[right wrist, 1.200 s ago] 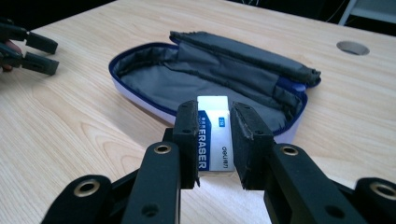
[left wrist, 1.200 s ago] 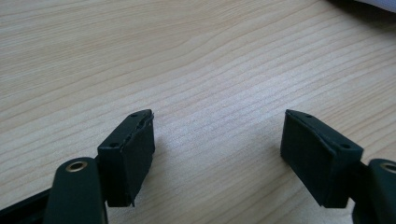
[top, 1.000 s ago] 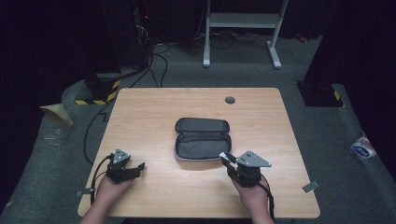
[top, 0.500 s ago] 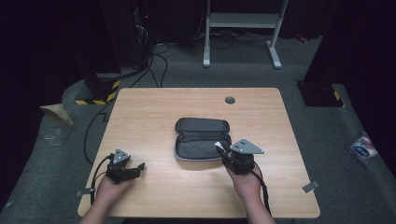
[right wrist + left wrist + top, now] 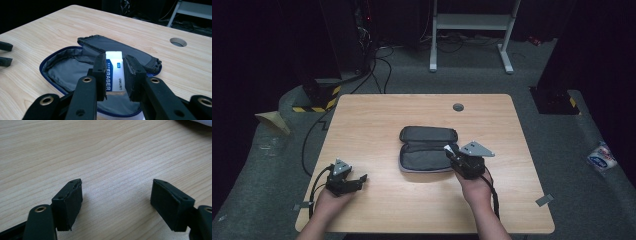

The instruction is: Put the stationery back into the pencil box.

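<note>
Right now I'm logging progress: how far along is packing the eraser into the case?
Done: the pencil case lies unzipped and open, and the right claw is shut on the eraser. In hand: the eraser hangs above the case's near half. Left: release it inside. The left claw is open over bare table.

we see bare table (image 5: 377, 125) all around the open pouch (image 5: 427, 150), so a gripper passes freely on every side; the raised lid flap (image 5: 120, 48) blocks its far edge; a grommet hole (image 5: 458, 107) lies well beyond.
</note>
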Action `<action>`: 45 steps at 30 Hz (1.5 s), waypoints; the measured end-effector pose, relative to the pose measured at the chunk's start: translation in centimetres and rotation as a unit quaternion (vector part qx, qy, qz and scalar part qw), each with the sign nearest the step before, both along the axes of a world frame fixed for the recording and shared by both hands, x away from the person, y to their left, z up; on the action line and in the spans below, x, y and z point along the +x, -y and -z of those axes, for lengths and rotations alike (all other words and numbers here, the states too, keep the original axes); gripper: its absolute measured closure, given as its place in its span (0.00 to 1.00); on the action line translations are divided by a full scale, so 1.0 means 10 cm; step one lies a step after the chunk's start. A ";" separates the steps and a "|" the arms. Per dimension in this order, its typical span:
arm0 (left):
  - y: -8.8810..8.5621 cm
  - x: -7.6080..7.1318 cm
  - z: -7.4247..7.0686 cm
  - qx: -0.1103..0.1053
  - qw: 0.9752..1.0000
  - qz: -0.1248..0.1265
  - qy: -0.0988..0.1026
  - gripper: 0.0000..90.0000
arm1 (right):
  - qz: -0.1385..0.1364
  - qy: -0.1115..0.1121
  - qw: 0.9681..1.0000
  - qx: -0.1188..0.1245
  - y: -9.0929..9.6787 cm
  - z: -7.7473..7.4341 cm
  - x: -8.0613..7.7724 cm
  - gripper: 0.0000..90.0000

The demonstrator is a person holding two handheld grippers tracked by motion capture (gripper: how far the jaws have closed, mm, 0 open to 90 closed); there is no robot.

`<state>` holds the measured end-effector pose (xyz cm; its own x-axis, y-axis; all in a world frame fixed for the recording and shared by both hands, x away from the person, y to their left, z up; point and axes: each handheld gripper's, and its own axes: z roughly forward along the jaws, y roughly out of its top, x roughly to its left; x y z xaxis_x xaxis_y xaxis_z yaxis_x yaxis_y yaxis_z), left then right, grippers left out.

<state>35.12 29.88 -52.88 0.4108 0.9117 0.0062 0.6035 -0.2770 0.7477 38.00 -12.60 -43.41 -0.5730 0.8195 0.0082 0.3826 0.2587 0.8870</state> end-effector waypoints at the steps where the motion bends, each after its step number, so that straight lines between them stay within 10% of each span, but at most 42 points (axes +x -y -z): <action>1: 0.00 0.00 0.00 0.000 1.000 0.000 0.000 0.29 | 0.001 0.000 1.000 0.001 0.00 0.00 0.01 0.81; 45: 0.00 0.02 0.00 0.000 1.000 0.014 -0.002 0.28 | 0.039 -0.088 0.994 -0.060 -0.16 0.42 0.50 0.81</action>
